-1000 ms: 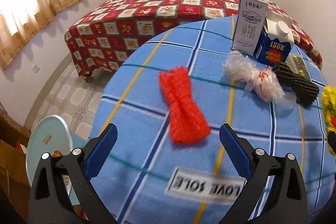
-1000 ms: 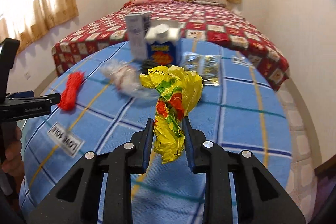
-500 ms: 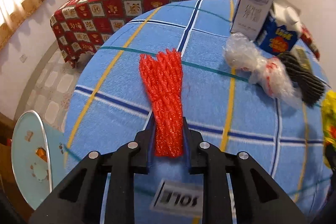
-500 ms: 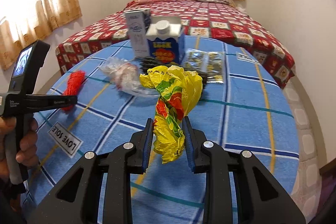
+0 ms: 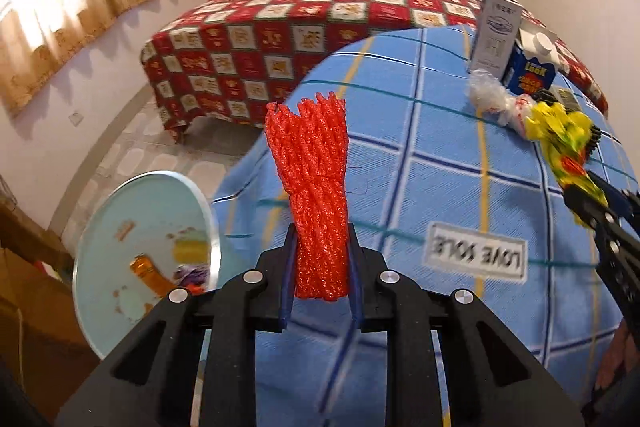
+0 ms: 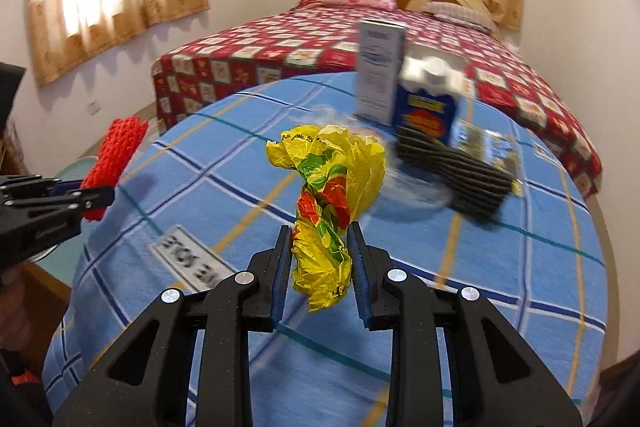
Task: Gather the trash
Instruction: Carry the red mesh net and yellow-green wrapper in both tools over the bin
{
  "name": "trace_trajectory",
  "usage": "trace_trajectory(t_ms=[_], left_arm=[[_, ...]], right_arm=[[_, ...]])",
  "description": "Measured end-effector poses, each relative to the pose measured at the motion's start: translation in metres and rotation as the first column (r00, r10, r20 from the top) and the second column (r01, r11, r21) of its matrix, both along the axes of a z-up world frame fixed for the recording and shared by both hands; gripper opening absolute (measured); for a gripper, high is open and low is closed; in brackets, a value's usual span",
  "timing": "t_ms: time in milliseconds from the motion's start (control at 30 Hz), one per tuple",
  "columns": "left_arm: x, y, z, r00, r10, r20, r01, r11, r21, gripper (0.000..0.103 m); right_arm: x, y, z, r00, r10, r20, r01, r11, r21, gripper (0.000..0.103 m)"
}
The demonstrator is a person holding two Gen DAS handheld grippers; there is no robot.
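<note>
My left gripper (image 5: 321, 259) is shut on a red foam net sleeve (image 5: 312, 183) and holds it lifted above the blue checked tablecloth (image 5: 440, 187). It also shows at the left of the right wrist view (image 6: 116, 155). My right gripper (image 6: 320, 255) is shut on a crumpled yellow plastic bag (image 6: 332, 187), held above the cloth; the bag shows in the left wrist view (image 5: 564, 143) too. On the table's far side lie a clear plastic wrap (image 5: 496, 103), a black ridged piece (image 6: 456, 171), a white carton (image 6: 378, 67) and a blue carton (image 6: 428, 107).
A round glass side table (image 5: 120, 211) with small items stands low at the left of the big table. A bed (image 5: 320, 19) with a red patterned cover stands behind. A foil wrapper (image 6: 488, 147) lies beyond the cartons. A label reading LOVE SOLE (image 5: 476, 255) is on the cloth.
My left gripper closed on the red net sleeve and lifted it off the cloth toward the left edge. My right gripper, still holding the yellow bag, shifted left.
</note>
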State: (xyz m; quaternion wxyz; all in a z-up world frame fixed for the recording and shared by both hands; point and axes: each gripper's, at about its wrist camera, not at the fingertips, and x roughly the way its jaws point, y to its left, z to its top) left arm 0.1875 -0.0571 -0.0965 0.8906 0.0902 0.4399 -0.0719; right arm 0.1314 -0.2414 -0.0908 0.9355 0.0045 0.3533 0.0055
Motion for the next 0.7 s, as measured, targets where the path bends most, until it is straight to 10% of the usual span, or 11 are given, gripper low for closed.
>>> trace_trajectory(t_ms=[700], left_arm=[[-0.029, 0.106, 0.014, 0.985, 0.156, 0.069, -0.156, 0.988, 0.000, 0.022]], right_arm=[[0.032, 0.117, 0.008, 0.976, 0.217, 0.034, -0.214, 0.974, -0.079, 0.028]])
